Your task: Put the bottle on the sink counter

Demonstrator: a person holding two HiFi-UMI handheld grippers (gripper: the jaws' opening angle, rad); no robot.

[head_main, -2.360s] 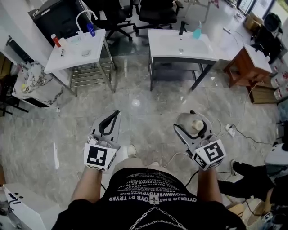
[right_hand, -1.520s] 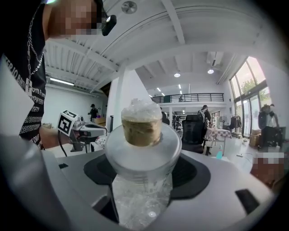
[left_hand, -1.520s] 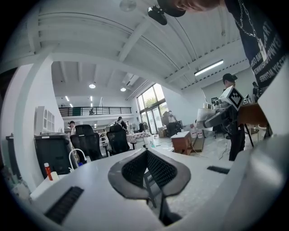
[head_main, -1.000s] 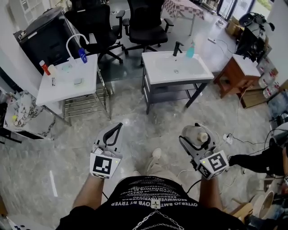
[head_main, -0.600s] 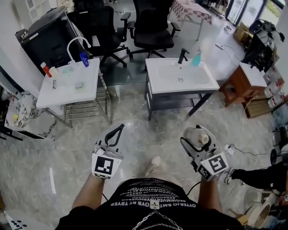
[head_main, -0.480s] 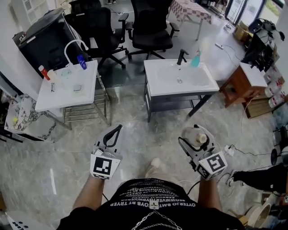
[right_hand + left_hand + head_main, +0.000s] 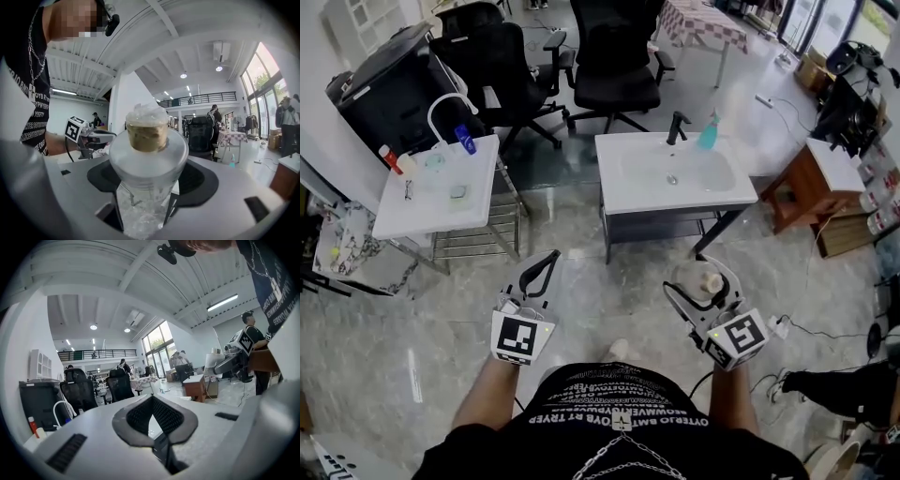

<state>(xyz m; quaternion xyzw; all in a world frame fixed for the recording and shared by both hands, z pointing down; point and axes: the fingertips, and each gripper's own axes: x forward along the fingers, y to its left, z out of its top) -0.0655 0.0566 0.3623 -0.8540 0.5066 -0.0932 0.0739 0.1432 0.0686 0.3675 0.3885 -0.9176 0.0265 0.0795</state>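
Observation:
My right gripper (image 7: 701, 286) is shut on a clear plastic bottle (image 7: 697, 279) with a tan cap, held upright at waist height. In the right gripper view the bottle (image 7: 146, 154) fills the space between the jaws of the right gripper (image 7: 145, 197). My left gripper (image 7: 540, 274) is shut and holds nothing; its pads meet in the left gripper view (image 7: 151, 413). The white sink counter (image 7: 628, 183) stands on the floor ahead of me, with a black faucet (image 7: 676, 127) and a teal bottle (image 7: 708, 132) at its back edge.
A second white washstand (image 7: 412, 202) with a curved white faucet and small bottles stands at the left. Two black office chairs (image 7: 609, 56) sit behind the sinks. A wooden side table (image 7: 825, 178) is at the right. Cables (image 7: 811, 323) lie on the marble floor.
I have walked closer to the sink counter; it now lies nearer and more directly ahead. Both grippers keep their hold and spacing.

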